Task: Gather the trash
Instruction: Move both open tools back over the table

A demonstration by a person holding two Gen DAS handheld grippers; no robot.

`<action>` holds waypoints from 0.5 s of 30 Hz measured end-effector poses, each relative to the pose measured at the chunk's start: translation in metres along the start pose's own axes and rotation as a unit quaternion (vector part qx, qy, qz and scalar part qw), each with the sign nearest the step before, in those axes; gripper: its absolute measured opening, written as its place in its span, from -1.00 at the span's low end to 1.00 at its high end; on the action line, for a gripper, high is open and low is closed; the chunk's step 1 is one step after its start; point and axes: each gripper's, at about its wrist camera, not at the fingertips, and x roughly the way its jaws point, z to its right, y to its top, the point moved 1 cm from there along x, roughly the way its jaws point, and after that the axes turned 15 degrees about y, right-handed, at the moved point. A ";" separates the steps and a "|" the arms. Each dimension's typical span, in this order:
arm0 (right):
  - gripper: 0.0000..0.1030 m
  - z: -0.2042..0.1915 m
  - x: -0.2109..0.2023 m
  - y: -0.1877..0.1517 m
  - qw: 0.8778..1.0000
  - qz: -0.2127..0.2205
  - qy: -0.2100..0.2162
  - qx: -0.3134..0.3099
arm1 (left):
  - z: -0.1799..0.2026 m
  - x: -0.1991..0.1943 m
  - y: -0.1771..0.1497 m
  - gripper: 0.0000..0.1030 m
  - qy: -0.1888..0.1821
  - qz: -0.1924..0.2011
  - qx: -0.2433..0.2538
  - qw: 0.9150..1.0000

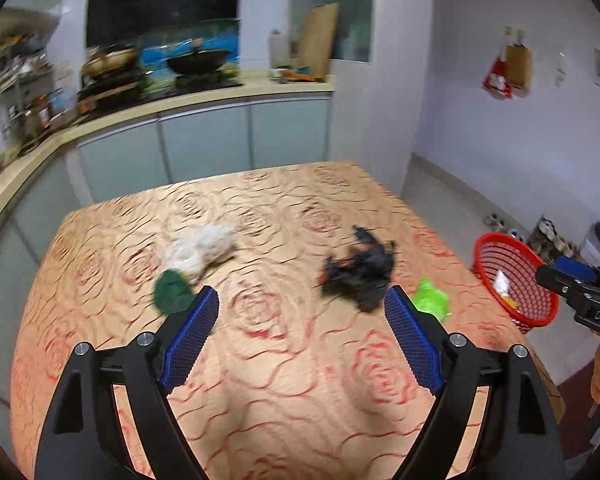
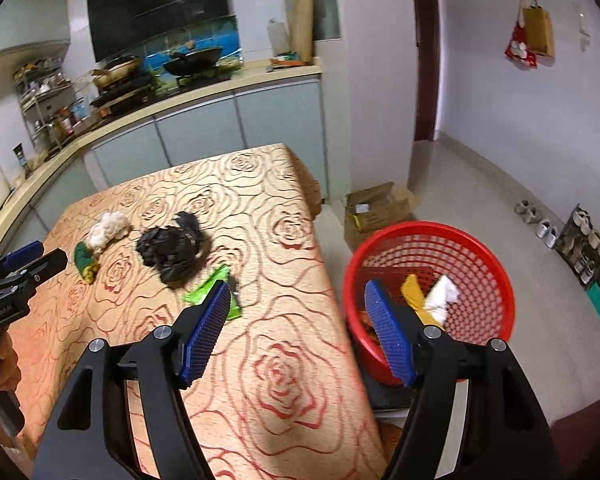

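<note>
Evidently the collecting was part done: the red mesh basket (image 2: 430, 240) on the floor beside the table's right edge already held a yellow wrapper (image 2: 414, 292) and a scrap of white paper (image 2: 444, 294), while four pieces lay on the rose-patterned tablecloth (image 2: 284, 376) — a white crumpled tissue (image 1: 204, 246), a dark green scrap (image 1: 172, 292) touching it, a crumpled black plastic bag (image 1: 358, 270) near the middle, and a bright green wrapper (image 2: 208, 288) nearest the basket side. Both tools were empty. The left gripper (image 1: 302, 302) hung above the cloth with its blue pads spread wide and nothing between them, the tissue and black bag both ahead of it. The right gripper (image 2: 298, 292) also stood parted and bare, straddling the table edge, its left pad in front of the green wrapper and its right pad in front of the basket. The step in hand looked like the reach for the next piece. That would likely call for lowering one gripper over a single item — the green wrapper for the right, the bag or tissue for the left — and closing low enough to catch thin, limp material against the cloth.
</note>
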 end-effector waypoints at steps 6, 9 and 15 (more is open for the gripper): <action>0.35 -0.015 0.008 0.000 1.000 0.000 0.007 -0.017 | -0.038 0.002 -0.013 0.60 0.034 -0.012 -0.028 0.999; 0.46 -0.017 0.009 -0.001 1.000 0.004 0.010 -0.020 | -0.056 0.003 -0.020 0.60 0.051 -0.021 -0.042 0.998; 0.50 -0.018 0.016 -0.005 1.000 0.002 0.018 -0.014 | -0.076 0.007 -0.033 0.60 0.072 -0.038 -0.061 0.995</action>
